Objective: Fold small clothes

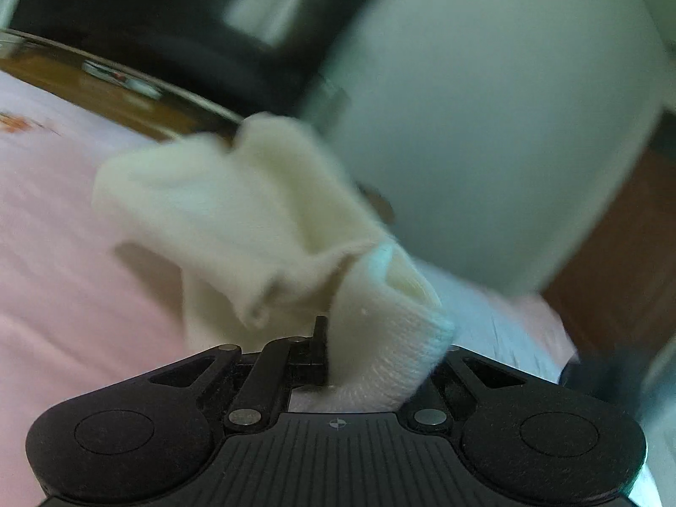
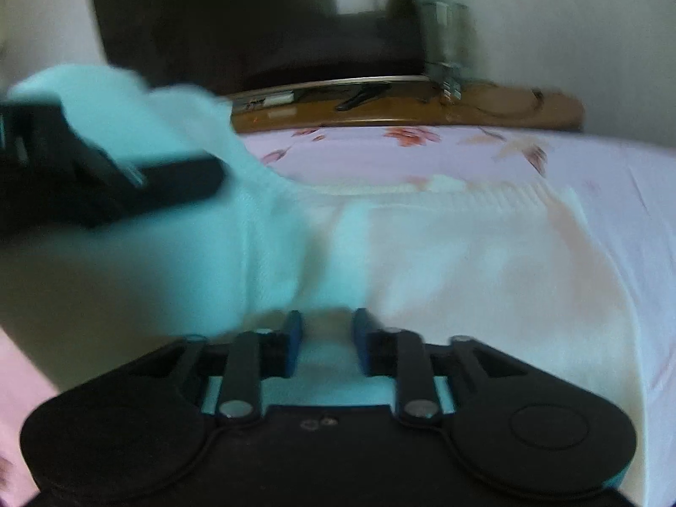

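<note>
Two tools worked one cream garment point(image 2: 464, 253) on the pink bed point(image 2: 612, 194): left tool point(image 1: 338, 338) pinched shut on a lifted sleeve point(image 1: 236, 211), right tool point(image 2: 325, 338) slightly parted, fabric beneath, grip unclear. Folding looked barely begun; most cloth lay flat ahead

The knitted garment point(image 1: 236, 215) is showing cream white with a fine ribbed weave, taking a pale teal tint in the right wrist view point(image 2: 422, 262). The bed sheet point(image 2: 486, 148) is showing soft pink with a pattern of red-orange flowers. The left gripper point(image 1: 325, 338) is showing matte black, while the right gripper point(image 2: 325, 338) is showing black with blue fingers point(image 2: 293, 333). The headboard point(image 2: 507, 112) is glowing glossy brown.
</note>
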Demonstrator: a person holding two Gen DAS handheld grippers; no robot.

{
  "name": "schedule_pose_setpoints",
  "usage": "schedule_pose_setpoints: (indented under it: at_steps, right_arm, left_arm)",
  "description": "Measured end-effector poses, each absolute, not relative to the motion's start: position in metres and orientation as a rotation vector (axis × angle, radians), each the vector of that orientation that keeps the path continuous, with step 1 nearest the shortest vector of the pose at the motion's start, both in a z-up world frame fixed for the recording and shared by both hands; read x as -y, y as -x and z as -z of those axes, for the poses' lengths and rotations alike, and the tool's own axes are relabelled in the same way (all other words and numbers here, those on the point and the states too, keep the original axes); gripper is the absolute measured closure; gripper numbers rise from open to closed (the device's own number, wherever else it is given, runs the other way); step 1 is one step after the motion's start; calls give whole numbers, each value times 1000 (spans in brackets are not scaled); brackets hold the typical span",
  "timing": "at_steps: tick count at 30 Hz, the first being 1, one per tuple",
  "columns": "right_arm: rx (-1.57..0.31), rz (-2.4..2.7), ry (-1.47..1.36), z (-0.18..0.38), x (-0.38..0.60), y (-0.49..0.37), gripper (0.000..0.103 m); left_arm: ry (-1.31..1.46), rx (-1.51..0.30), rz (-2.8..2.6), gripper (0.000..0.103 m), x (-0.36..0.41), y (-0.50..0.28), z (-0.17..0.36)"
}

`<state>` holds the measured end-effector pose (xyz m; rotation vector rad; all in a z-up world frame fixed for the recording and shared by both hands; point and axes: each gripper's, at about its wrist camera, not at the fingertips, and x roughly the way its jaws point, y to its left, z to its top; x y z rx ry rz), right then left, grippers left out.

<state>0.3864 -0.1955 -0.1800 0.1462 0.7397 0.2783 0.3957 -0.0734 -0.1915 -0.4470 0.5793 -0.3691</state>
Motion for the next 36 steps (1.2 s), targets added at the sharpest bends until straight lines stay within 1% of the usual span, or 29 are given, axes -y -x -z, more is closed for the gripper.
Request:
schedule_pose_setpoints:
  at_steps: [5, 10, 12, 14, 21, 24, 26, 29, 33, 36]
  right_arm:
    - [-763, -222, -187, 178, 255, -365, 84]
    - [-771, -180, -255, 171, 306, -341, 81]
    - [-777, -176, -291, 167, 318, -336, 79]
    - [-776, -176, -349, 163, 329, -334, 73]
    - [-776, -159, -427, 147, 344, -332, 69]
    - [-761, -174, -481, 139, 347, -330, 65]
    - [-765, -191, -496, 137, 346, -330, 56]
    - [-768, -198, -531, 138, 347, -335, 54]
    - [-781, -199, -585, 141, 353, -338, 51]
    - [-795, -210, -573, 142, 350, -341, 46]
  left_arm:
    - [328, -669, 471, 95, 124, -392, 198]
    - [240, -700, 441, 95, 138, -388, 192]
    - [236, -695, 445, 95, 138, -384, 184]
    - [234, -697, 460, 95, 133, -375, 177]
    - [222, -690, 546, 94, 129, -346, 155]
    - [264, -681, 556, 94, 118, -344, 140]
    - [306, -680, 544, 94, 104, -346, 133]
    - [334, -665, 503, 94, 81, -350, 123]
    - [376, -674, 458, 94, 67, -360, 123]
    - [351, -700, 409, 94, 72, -378, 137]
